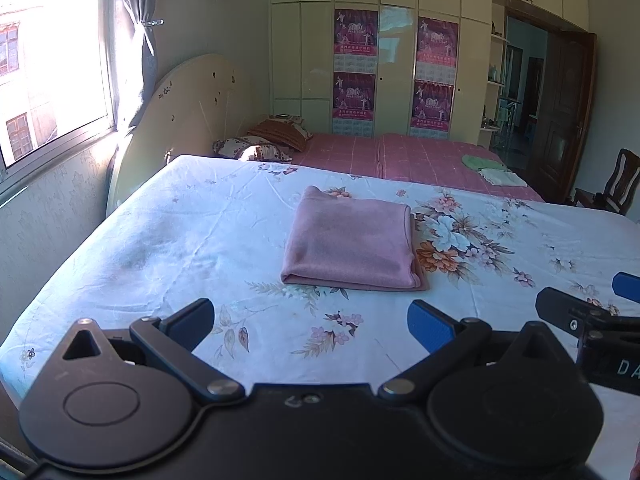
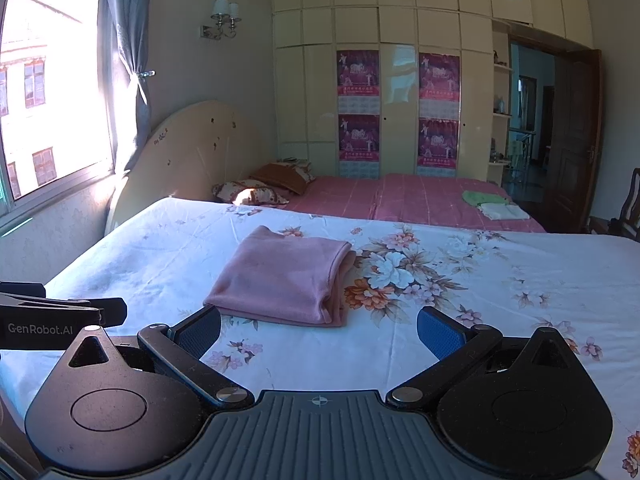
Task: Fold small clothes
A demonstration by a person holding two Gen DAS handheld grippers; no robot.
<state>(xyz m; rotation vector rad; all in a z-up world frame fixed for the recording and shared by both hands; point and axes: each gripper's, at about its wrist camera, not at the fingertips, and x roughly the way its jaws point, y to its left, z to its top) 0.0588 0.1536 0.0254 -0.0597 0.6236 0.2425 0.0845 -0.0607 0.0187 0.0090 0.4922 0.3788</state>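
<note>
Both tools, left [image 1: 310,322] and right [image 2: 318,332], gape empty (right view alone shows the pink cloth's [image 2: 280,276] layered edge).

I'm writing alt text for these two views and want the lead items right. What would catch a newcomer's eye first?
A pink folded cloth lies mid-bed on the white floral sheet, just ahead of both claws. The left claw and right claw both stand open and empty, close above the sheet. Behind, a bright window glares at the left, and magenta posters hang on the wardrobe doors.
</note>
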